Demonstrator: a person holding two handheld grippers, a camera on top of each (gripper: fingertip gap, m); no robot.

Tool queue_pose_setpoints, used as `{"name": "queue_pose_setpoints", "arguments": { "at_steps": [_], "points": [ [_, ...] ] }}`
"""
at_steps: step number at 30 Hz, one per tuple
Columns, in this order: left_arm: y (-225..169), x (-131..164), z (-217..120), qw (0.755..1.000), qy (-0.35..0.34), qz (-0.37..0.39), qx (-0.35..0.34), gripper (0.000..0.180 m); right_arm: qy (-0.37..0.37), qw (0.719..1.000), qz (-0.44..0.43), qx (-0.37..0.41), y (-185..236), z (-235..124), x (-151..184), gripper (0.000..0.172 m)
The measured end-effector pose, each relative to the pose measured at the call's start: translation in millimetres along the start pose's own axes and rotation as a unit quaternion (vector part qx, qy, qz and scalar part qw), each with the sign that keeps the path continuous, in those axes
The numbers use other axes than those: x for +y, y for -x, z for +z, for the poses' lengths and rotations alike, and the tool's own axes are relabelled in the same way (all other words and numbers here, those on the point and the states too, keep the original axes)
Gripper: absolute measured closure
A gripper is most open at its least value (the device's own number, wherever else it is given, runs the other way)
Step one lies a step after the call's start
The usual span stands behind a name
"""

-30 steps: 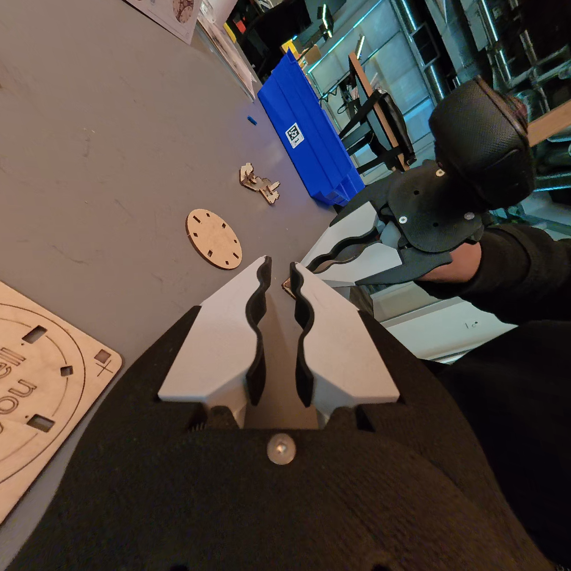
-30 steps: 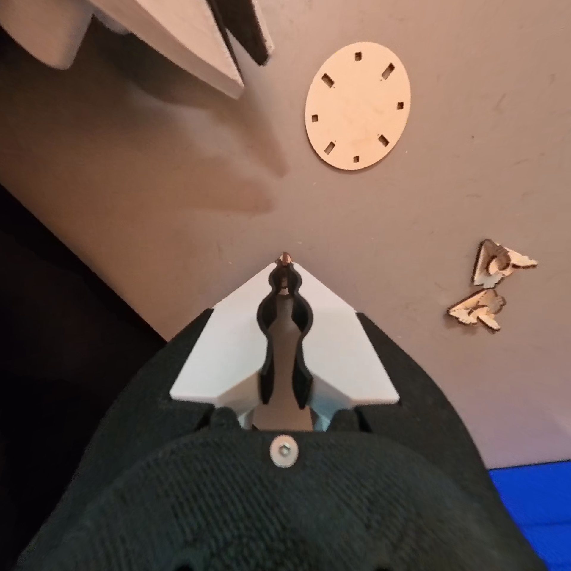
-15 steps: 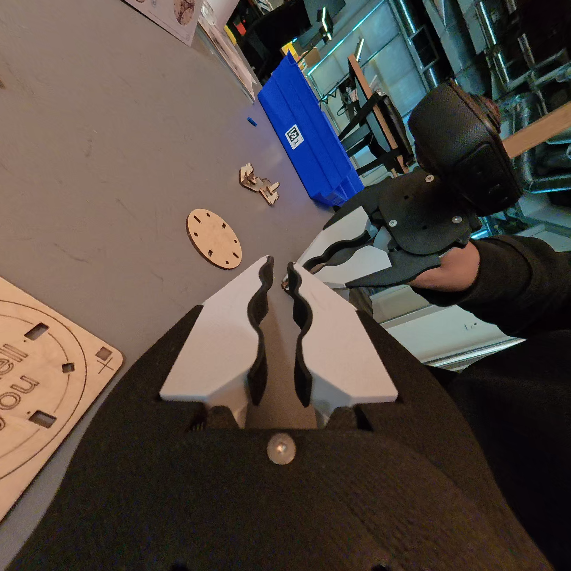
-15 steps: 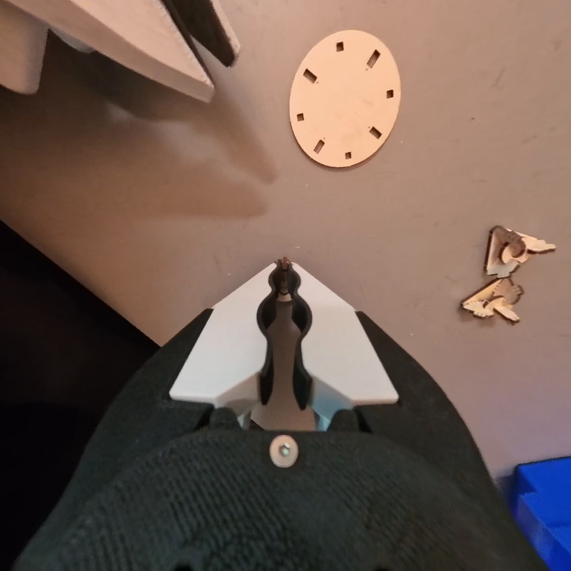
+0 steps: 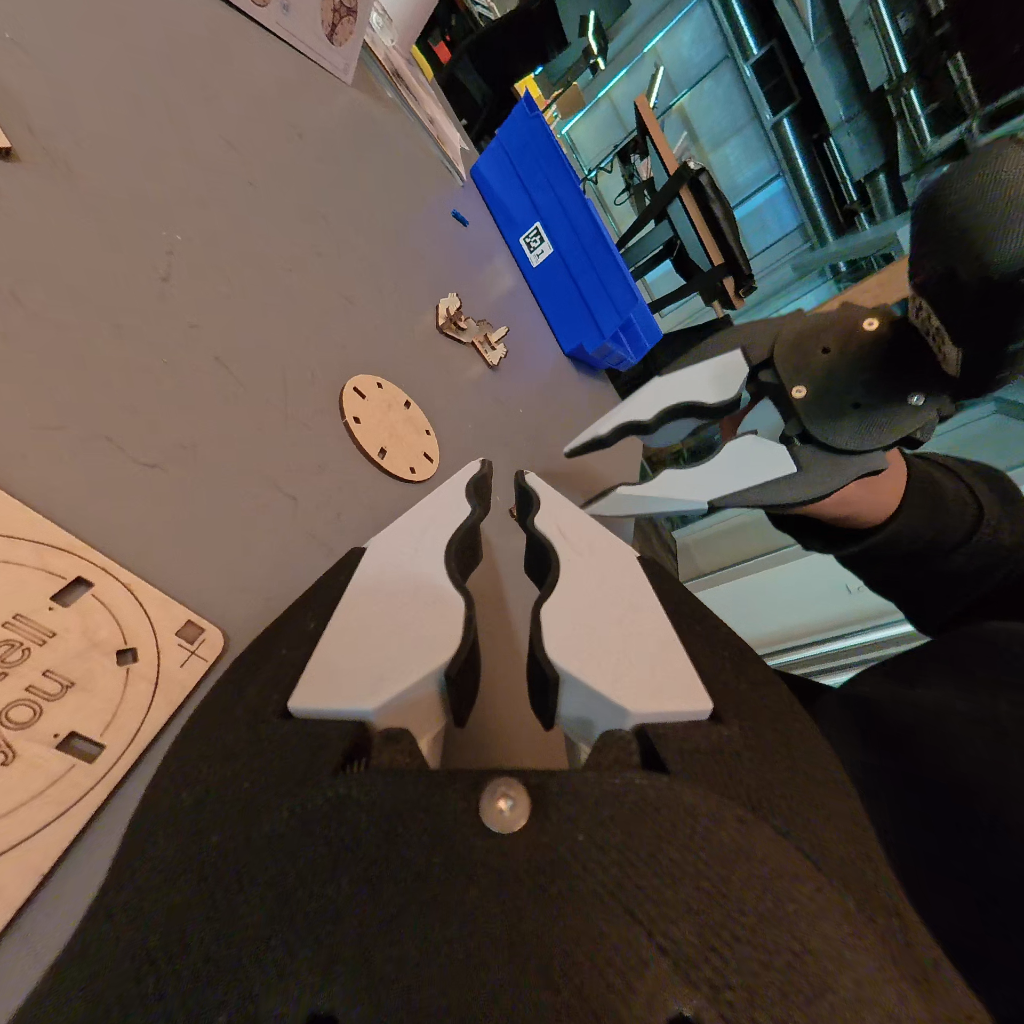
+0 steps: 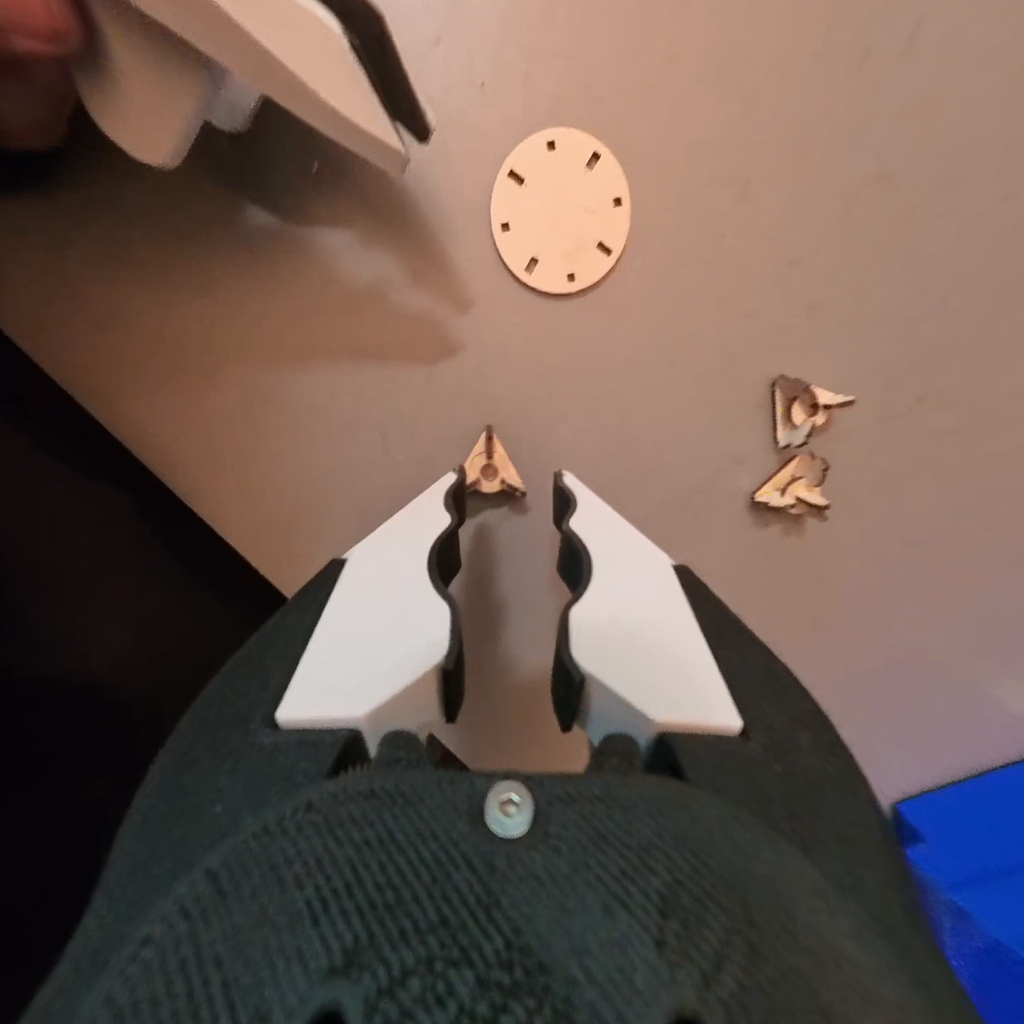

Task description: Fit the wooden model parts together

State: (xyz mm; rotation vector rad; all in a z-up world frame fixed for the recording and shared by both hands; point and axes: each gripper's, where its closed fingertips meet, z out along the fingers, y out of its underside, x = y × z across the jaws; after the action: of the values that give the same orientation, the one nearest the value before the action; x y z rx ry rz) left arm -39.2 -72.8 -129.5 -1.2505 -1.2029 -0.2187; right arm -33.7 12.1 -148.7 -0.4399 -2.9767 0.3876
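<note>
The grey surface (image 6: pixel 776 166) carries a small triangular wooden piece (image 6: pixel 490 468) at the open right gripper (image 6: pixel 504 482), touching no pad clearly. The left gripper (image 5: pixel 503 482), narrowly parted, grips nothing visible beside the wooden disc (image 5: pixel 388 426).

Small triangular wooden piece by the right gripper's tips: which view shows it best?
Right wrist view. The triangular piece sits in full sight on the table, just ahead of the open right gripper. The left wrist view shows only a sliver behind its own finger.
</note>
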Motion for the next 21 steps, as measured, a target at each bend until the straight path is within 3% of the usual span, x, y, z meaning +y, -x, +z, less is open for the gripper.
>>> {"name": "queue_pose_setpoints", "arguments": {
  "at_steps": [4,8,15,17,21],
  "points": [
    [-0.1,0.4,0.2,1.0,0.001,0.001,-0.001,0.174,0.003,1.0,-0.019,0.012,3.3,4.4,11.6,0.147],
    [-0.5,1.2,0.2,1.0,0.001,0.003,-0.002,0.174,0.008,0.992,-0.124,0.037,-5.8,4.3,16.5,0.159],
    [1.1,2.9,1.7,1.0,0.007,0.003,-0.009,0.175,-0.001,0.986,-0.168,0.011,6.9,5.5,11.0,0.153],
    [2.1,4.2,3.0,1.0,0.012,0.005,-0.014,0.175,0.003,0.989,-0.15,0.008,11.4,7.1,13.6,0.159],
    [2.6,4.5,3.2,1.0,0.013,0.006,-0.017,0.175,-0.017,0.998,-0.033,-0.051,28.3,11.0,10.6,0.164]
  ]
}}
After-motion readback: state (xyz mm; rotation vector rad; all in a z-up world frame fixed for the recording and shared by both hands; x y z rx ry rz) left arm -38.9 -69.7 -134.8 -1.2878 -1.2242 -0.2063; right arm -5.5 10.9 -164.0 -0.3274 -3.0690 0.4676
